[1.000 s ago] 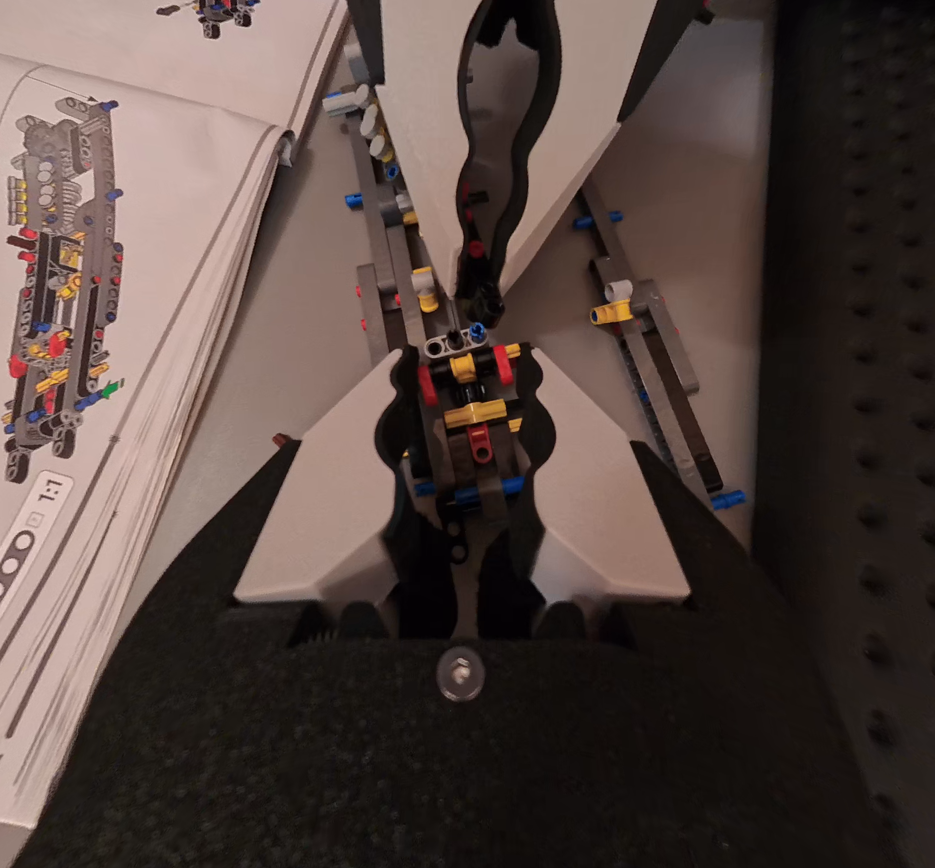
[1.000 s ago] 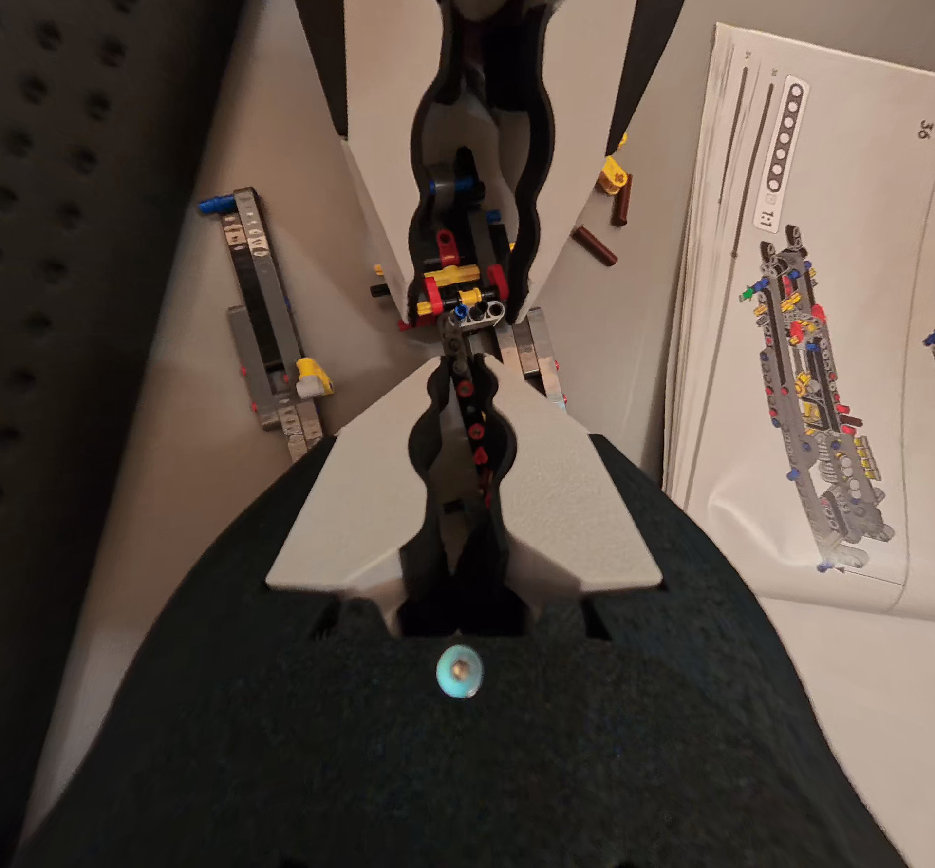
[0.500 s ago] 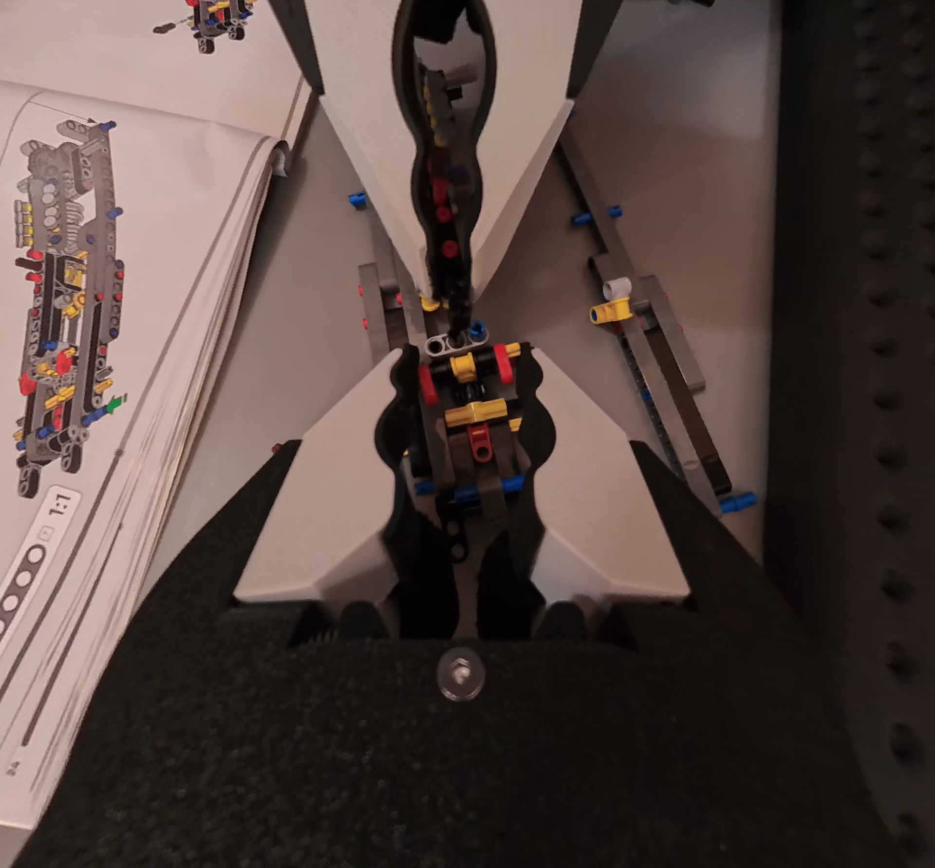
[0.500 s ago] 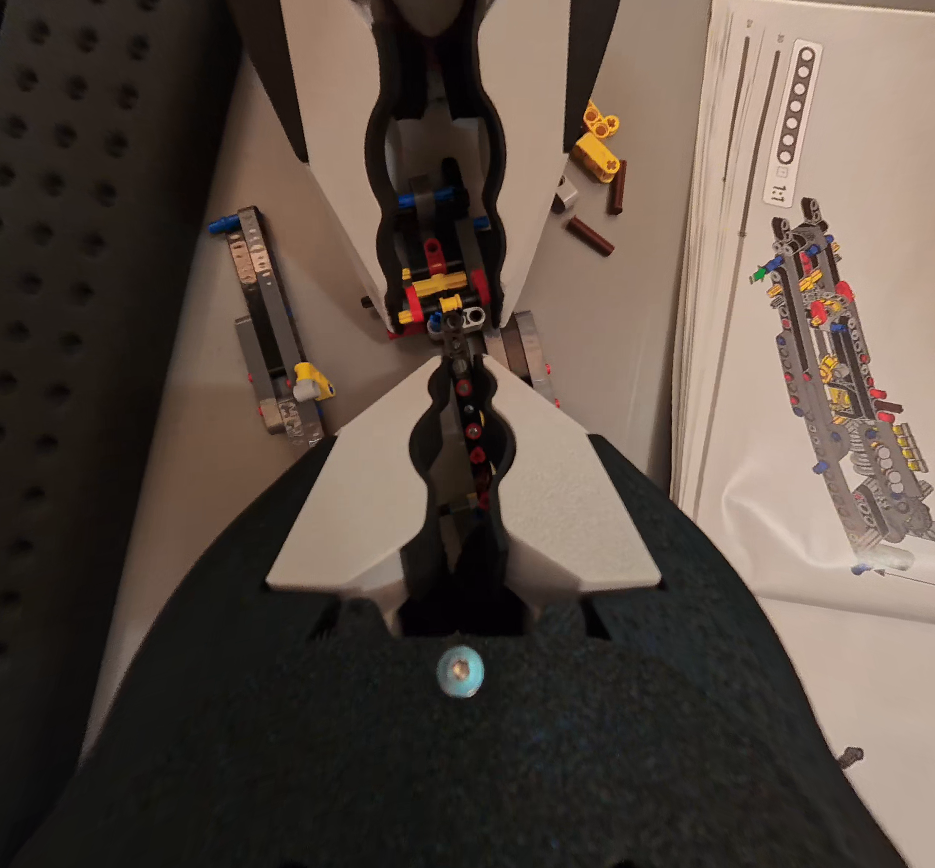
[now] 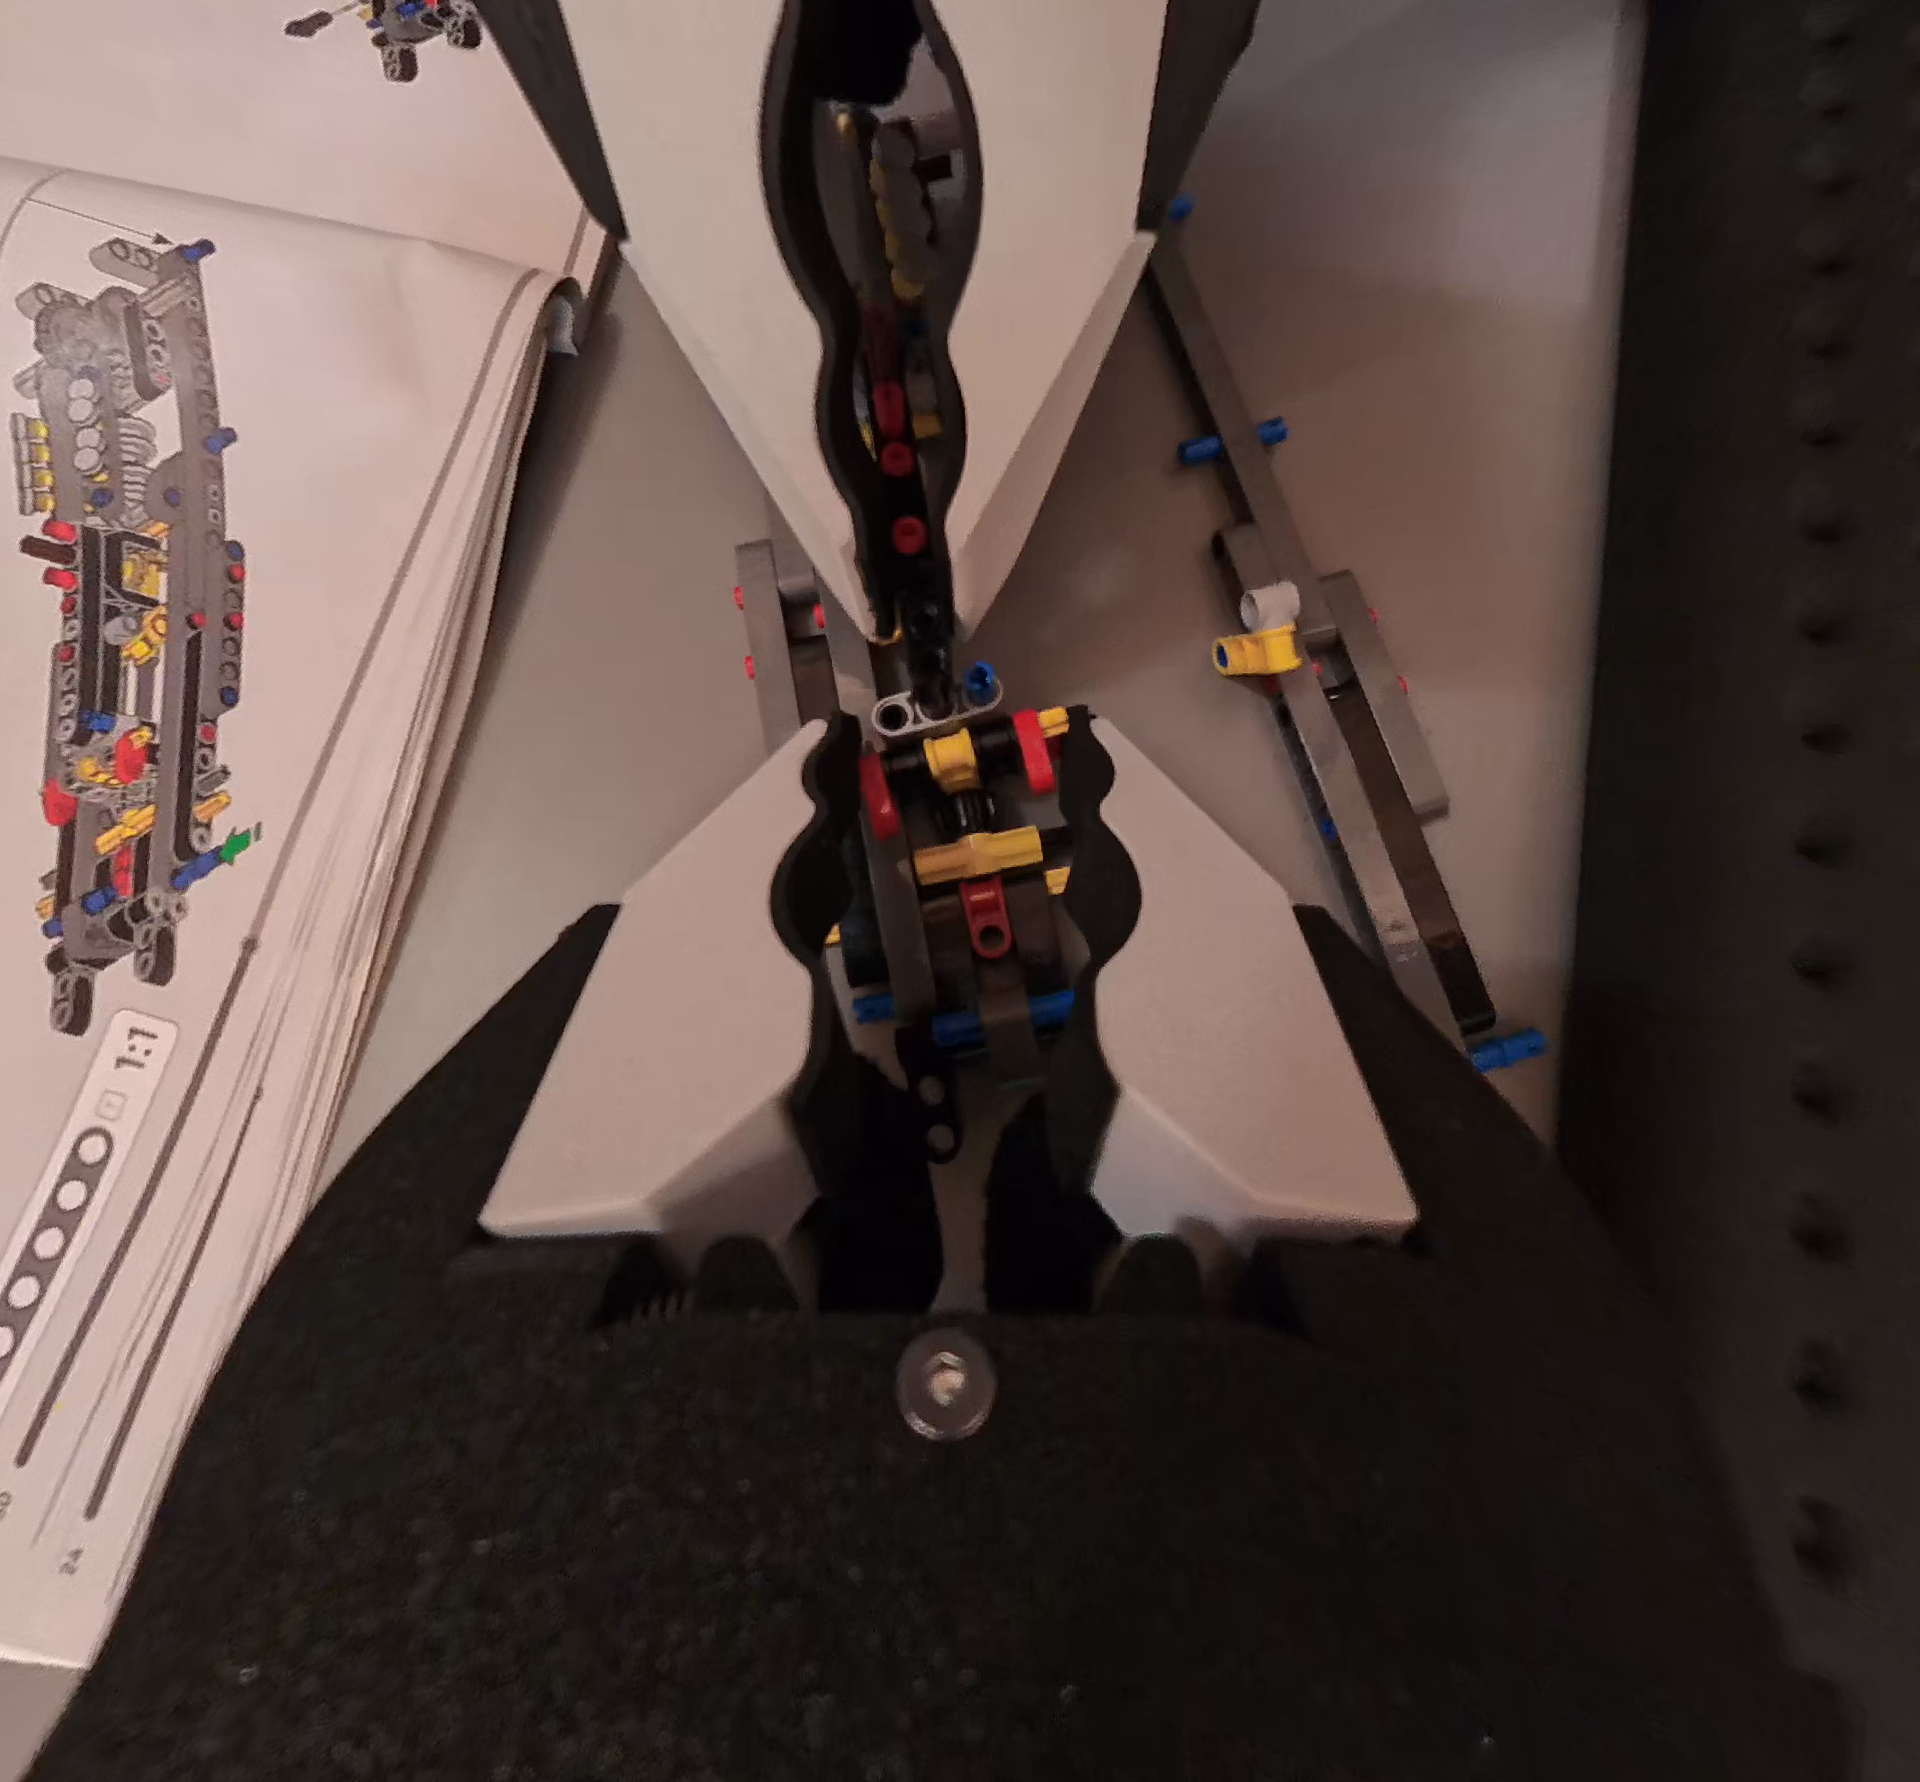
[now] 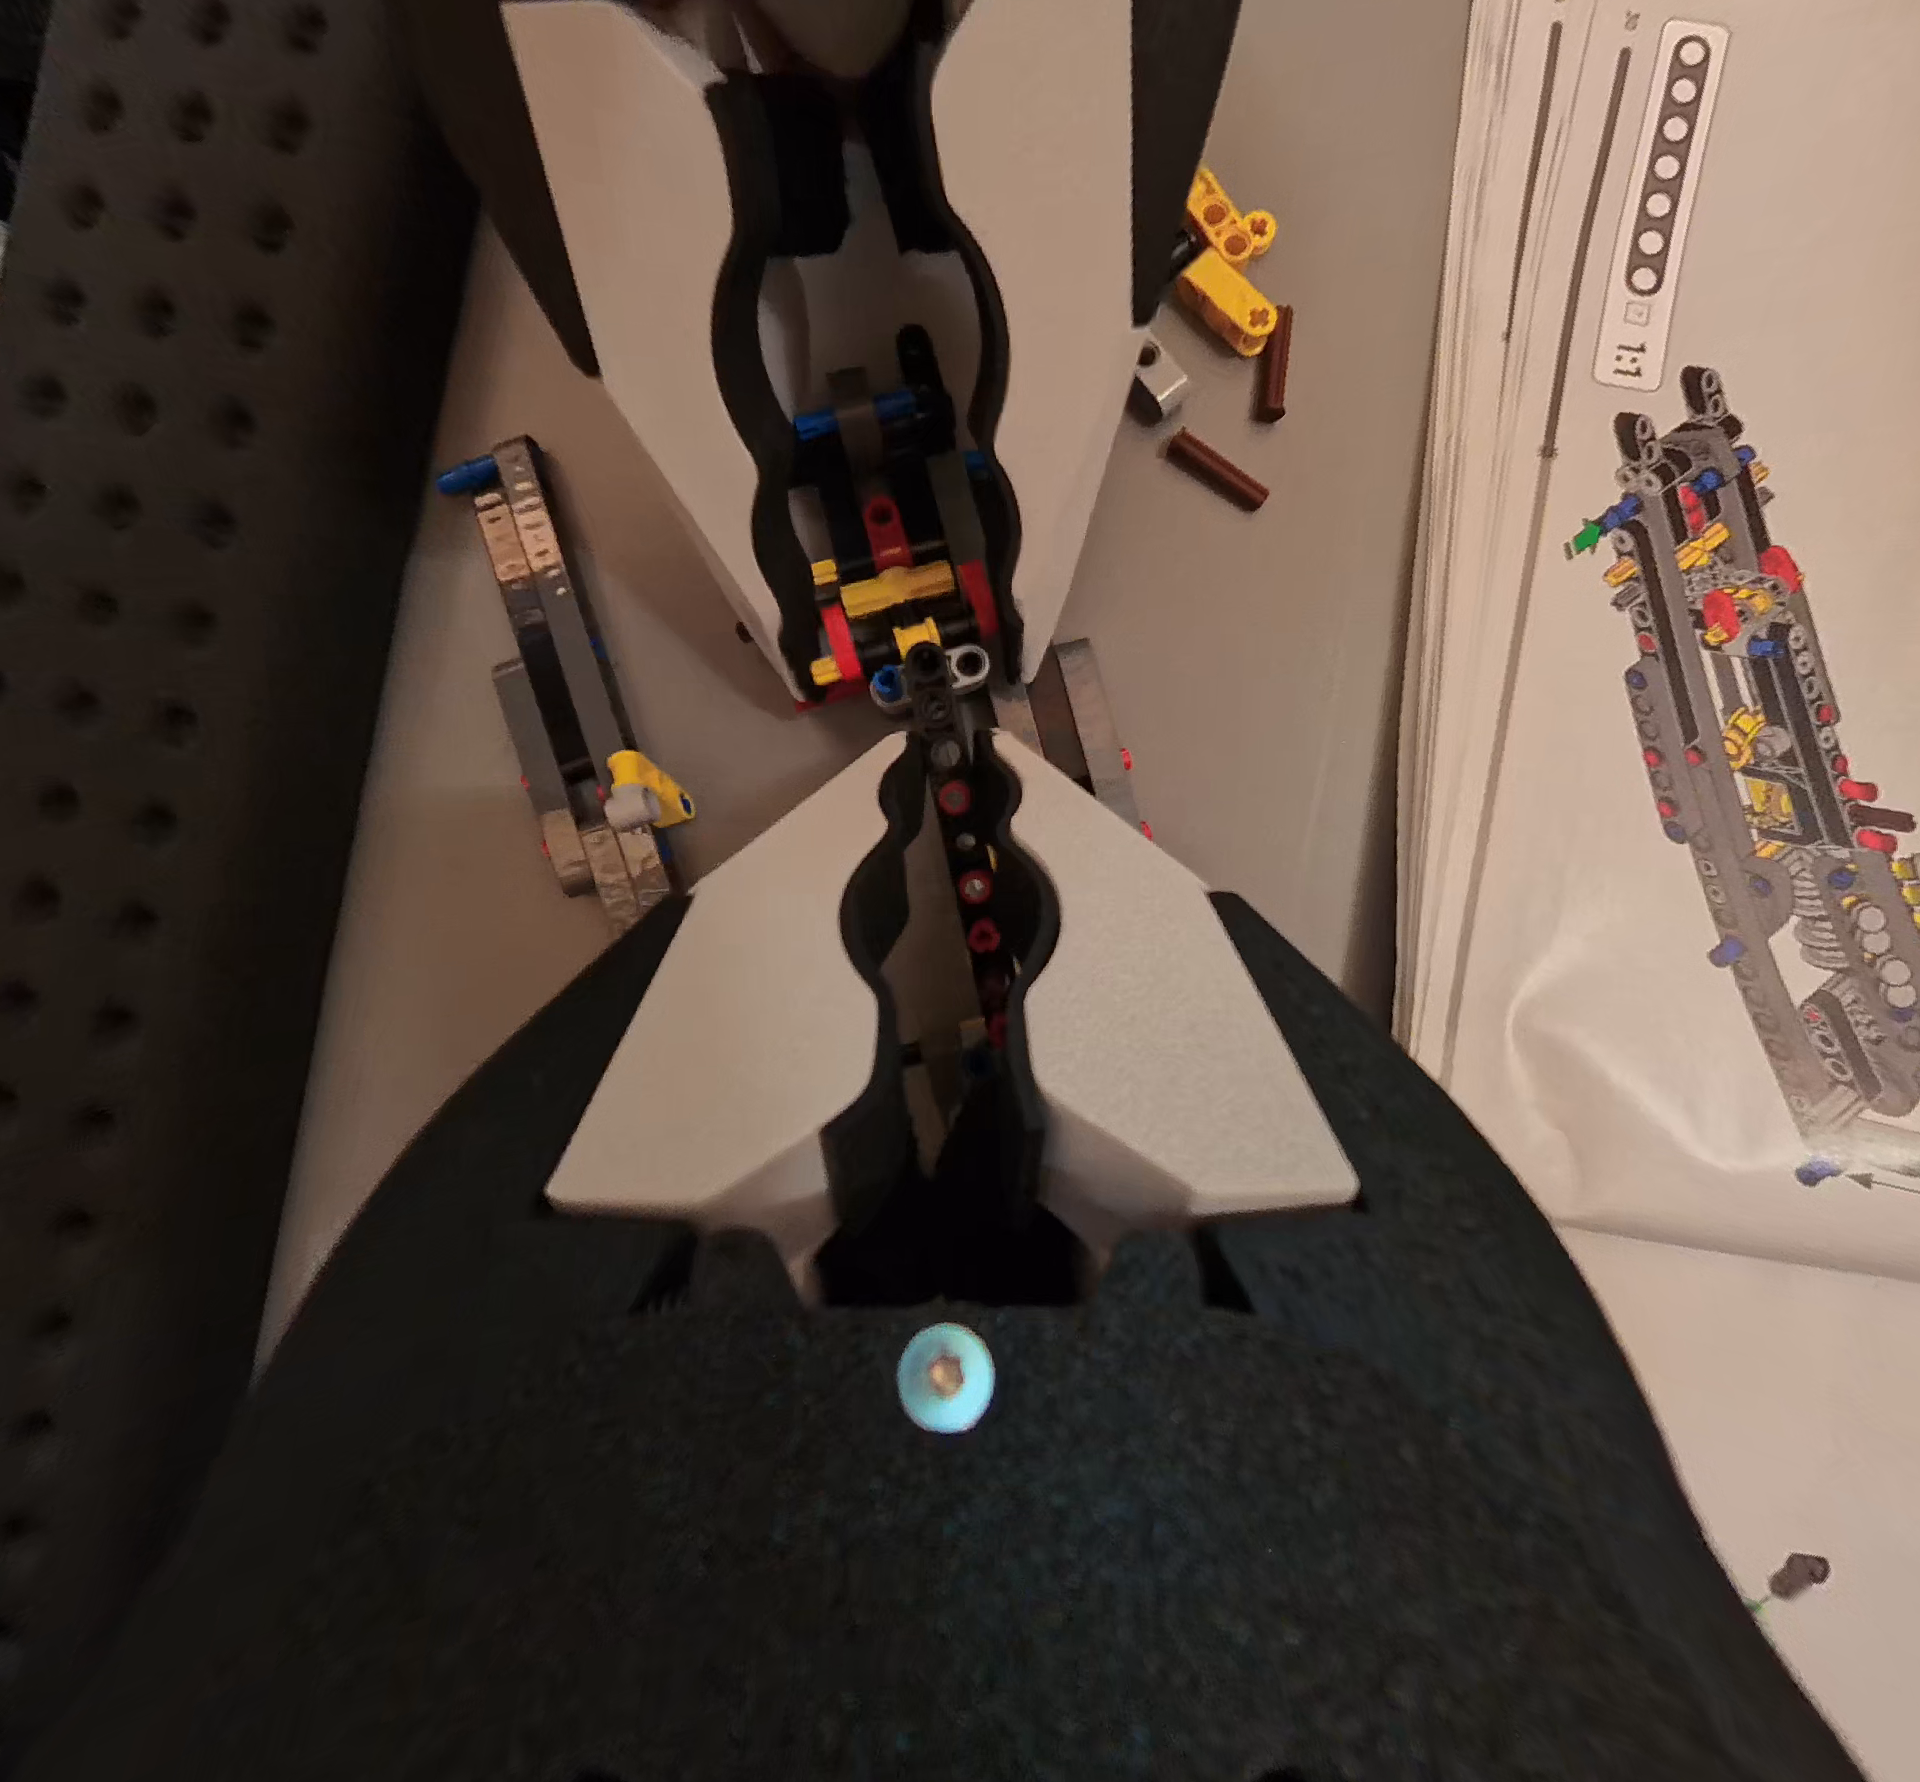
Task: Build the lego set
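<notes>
While the two grippers face each other tip to tip above the pale table (image 5: 1403, 278), a lego piece is held in each one. The left gripper (image 5: 956, 724) is closed around a chunky block of lego parts (image 5: 966, 859), made of black, yellow, red and blue bits. A small grey bar with holes (image 5: 935, 709) is seen at the front end of this block. The right gripper (image 6: 951, 745) is clamped on a long black beam (image 6: 971, 880) with red pins along it. The tip of the beam is pressed against the grey bar, so the two builds are touching between the grippers.

On the table under them, a long grey and black strip (image 5: 1340, 693) with a yellow part and blue pins is laid flat. A second grey strip (image 5: 774, 631) is partly hidden under the grippers. An open instruction book (image 5: 208, 589) is spread at one side, with a picture of the build on its page. Loose yellow parts (image 6: 1226, 267), two brown rods (image 6: 1216, 470) and a small grey cube (image 6: 1158, 376) are scattered near the book. A dark board with holes (image 6: 156, 485) is stood along the other side.
</notes>
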{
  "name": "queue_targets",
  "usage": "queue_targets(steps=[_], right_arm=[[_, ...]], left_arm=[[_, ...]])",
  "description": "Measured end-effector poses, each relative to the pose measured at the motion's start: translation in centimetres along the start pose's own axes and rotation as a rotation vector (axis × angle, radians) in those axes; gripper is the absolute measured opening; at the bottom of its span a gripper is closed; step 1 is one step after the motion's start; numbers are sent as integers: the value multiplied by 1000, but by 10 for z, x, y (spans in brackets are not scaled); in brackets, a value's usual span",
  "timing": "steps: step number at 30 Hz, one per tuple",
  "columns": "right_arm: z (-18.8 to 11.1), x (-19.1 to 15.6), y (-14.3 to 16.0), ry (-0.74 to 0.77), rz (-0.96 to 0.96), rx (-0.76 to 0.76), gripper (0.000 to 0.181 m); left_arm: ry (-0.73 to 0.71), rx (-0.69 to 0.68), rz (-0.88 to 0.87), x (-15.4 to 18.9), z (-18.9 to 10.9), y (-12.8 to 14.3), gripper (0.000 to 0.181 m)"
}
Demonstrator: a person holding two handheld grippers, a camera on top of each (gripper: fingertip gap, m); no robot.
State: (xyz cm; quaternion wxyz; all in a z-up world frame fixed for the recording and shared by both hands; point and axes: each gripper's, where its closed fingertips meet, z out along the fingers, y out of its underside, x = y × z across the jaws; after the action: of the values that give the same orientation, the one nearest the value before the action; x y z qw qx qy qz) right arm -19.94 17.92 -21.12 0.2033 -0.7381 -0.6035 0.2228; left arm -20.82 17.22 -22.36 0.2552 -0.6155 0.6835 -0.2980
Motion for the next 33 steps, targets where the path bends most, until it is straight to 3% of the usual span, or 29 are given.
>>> queue_targets(steps=[12,16,20,33], right_arm=[[1,-2,0,21,-12,-68,7],[-6,-6,-10,56,-52,-9,14],[-14,-5,-26,131,-141,99,0],[-4,-2,-18,184,-183,20,0]], left_arm=[[-26,16,-6,1,2,-2,39],[-26,20,-5,1,2,-2,40],[-21,26,-6,1,2,-2,39],[-6,32,-8,1,3,-2,40]])
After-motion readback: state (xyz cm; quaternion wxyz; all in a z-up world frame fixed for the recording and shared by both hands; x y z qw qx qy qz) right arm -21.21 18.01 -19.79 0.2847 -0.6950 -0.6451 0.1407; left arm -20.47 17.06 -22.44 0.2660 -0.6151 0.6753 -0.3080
